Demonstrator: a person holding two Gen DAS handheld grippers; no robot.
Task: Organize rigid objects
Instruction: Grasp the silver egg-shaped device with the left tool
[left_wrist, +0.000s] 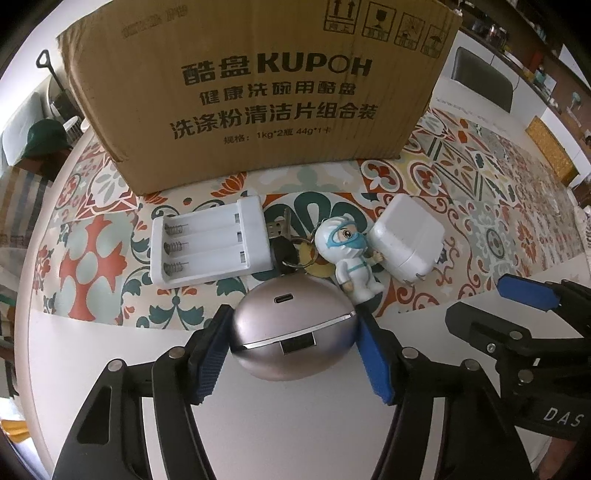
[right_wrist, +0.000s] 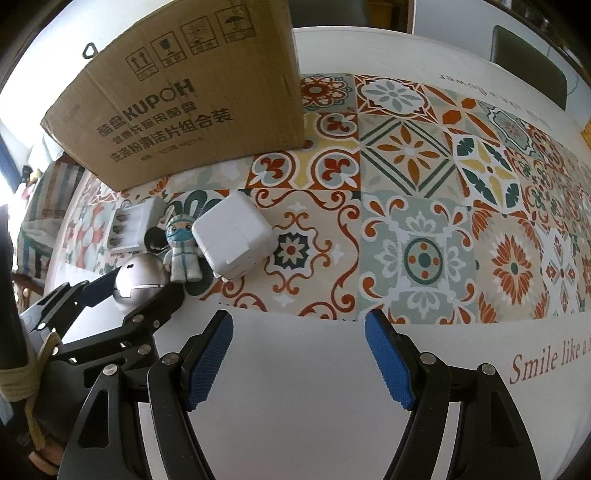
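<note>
My left gripper (left_wrist: 293, 332) is shut on a silver egg-shaped case (left_wrist: 293, 328), which sits low over the table; the case also shows in the right wrist view (right_wrist: 139, 282). Beyond it lie a white battery holder (left_wrist: 210, 245), a white figurine keychain (left_wrist: 349, 254) with keys (left_wrist: 282, 243), and a white power adapter (left_wrist: 406, 238). A cardboard box (left_wrist: 258, 85) stands behind them. My right gripper (right_wrist: 298, 354) is open and empty, to the right of the objects; it also shows in the left wrist view (left_wrist: 495, 302). The adapter (right_wrist: 234, 236) lies ahead and to its left.
A patterned tile mat (right_wrist: 424, 221) covers the white table (right_wrist: 295, 424). A dark chair (right_wrist: 528, 62) stands at the far edge. A green hat (left_wrist: 44, 136) lies off the table's left side.
</note>
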